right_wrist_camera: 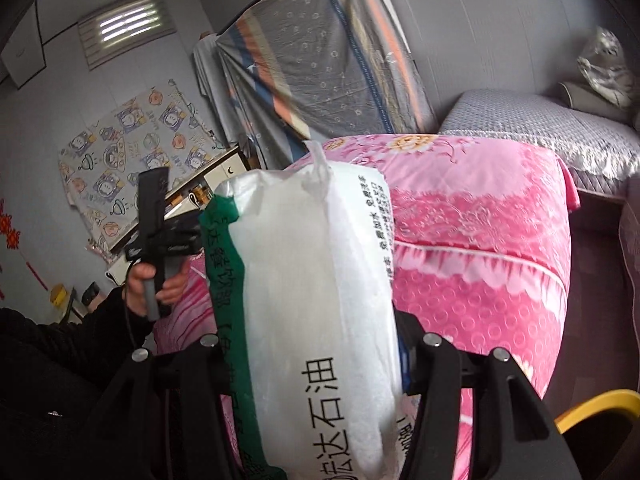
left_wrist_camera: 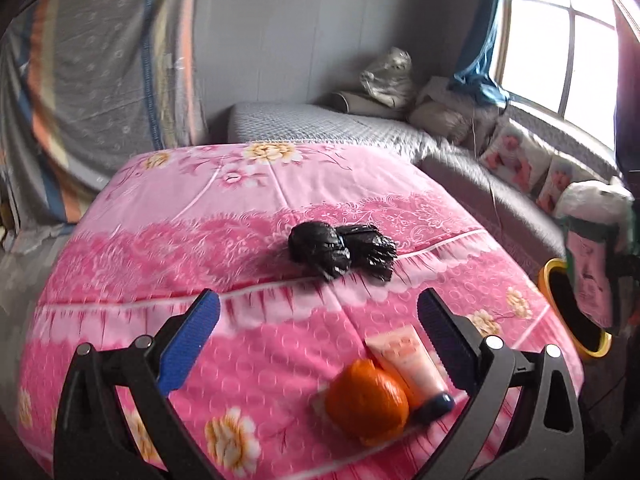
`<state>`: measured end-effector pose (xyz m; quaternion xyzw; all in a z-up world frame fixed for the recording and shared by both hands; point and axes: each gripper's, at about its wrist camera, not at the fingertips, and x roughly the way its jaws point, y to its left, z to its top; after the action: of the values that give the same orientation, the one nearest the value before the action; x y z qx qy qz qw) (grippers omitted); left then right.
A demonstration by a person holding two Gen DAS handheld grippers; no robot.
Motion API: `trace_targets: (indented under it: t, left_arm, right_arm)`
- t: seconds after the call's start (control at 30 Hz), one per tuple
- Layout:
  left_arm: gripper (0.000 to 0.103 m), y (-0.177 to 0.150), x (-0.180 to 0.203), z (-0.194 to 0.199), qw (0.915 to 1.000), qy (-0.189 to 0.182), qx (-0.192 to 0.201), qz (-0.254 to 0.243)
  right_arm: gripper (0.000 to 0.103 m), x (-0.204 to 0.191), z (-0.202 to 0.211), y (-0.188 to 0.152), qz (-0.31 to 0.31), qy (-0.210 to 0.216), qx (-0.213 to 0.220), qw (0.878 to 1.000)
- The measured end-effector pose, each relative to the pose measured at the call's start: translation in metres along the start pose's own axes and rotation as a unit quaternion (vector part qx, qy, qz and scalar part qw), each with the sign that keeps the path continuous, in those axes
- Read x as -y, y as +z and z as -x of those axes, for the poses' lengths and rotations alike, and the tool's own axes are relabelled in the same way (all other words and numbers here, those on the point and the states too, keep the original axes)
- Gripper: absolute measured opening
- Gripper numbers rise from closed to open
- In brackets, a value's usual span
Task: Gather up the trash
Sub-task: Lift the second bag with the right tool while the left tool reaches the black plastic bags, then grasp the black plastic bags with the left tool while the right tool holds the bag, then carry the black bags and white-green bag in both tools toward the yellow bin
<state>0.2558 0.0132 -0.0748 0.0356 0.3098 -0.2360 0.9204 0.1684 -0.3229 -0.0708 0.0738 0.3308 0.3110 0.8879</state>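
My left gripper (left_wrist_camera: 318, 300) stands open over a table under a pink floral cloth (left_wrist_camera: 160, 240), with nothing between its blue pads (left_wrist_camera: 192, 344). A crumpled black plastic bag (left_wrist_camera: 340, 250) lies just beyond the fingertips. Nearer, by the right finger, lie an orange peel (left_wrist_camera: 366, 402) and a pink tube (left_wrist_camera: 412, 364). My right gripper (right_wrist_camera: 316, 340) is shut on a white pack (right_wrist_camera: 320, 280) with a green stripe and black print, held up beside the table. The left wrist view shows that pack (left_wrist_camera: 592, 208) at its right edge.
A yellow-rimmed bin (left_wrist_camera: 576, 312) stands on the floor off the table's right side; its rim (right_wrist_camera: 592, 408) also shows low on the right. A grey sofa (left_wrist_camera: 320, 124) with cushions runs behind. A person's hand (right_wrist_camera: 140, 280) holds the left gripper's handle.
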Motion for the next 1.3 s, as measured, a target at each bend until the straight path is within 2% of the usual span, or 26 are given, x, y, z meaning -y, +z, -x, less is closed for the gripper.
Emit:
trace_targets:
  t: [0.07, 0.17, 0.3, 0.57, 0.7, 0.8, 0.97, 1.0, 1.13, 1.3]
  left_arm:
    - [0.095, 0.012, 0.005, -0.022, 0.9995, -0.005, -0.015, -0.027]
    - [0.095, 0.026, 0.005, -0.059, 0.9977, -0.013, -0.051, -0.043]
    - [0.094, 0.038, -0.005, -0.103, 0.9949, -0.008, -0.096, -0.031]
    - [0.092, 0.043, -0.008, -0.155, 0.9893, -0.008, -0.145, -0.018]
    - [0.077, 0.043, 0.004, -0.171, 0.9852, -0.005, -0.166, -0.041]
    - [0.059, 0.043, 0.007, -0.180, 0.9836, -0.003, -0.176, -0.039]
    - [0.045, 0.045, 0.005, -0.178, 0.9860, 0.009, -0.163, -0.037]
    - [0.036, 0.045, 0.005, -0.178, 0.9865, 0.013, -0.159, -0.038]
    - [0.034, 0.048, 0.002, -0.170, 0.9891, 0.011, -0.144, -0.028]
    - [0.033, 0.056, 0.001, -0.132, 0.9954, -0.004, -0.095, -0.011]
  right_arm:
    - [0.051, 0.006, 0.005, -0.008, -0.015, 0.001, 0.005, 1.000]
    - [0.051, 0.017, 0.009, -0.015, -0.034, 0.002, 0.013, 0.999]
    - [0.051, 0.021, 0.014, -0.023, -0.047, 0.003, 0.016, 0.999]
    - [0.051, 0.027, 0.013, -0.026, -0.058, 0.004, 0.017, 0.998]
    - [0.051, 0.028, 0.014, -0.028, -0.062, 0.006, 0.018, 0.998]
    - [0.051, 0.031, 0.013, -0.030, -0.068, 0.006, 0.018, 0.997]
    - [0.051, 0.033, 0.017, -0.033, -0.074, 0.004, 0.022, 0.997]
    - [0.051, 0.033, 0.017, -0.033, -0.075, 0.003, 0.023, 0.997]
    - [0.051, 0.028, 0.021, -0.034, -0.077, 0.000, 0.027, 0.997]
    - [0.051, 0.023, 0.027, -0.036, -0.076, -0.003, 0.033, 0.997]
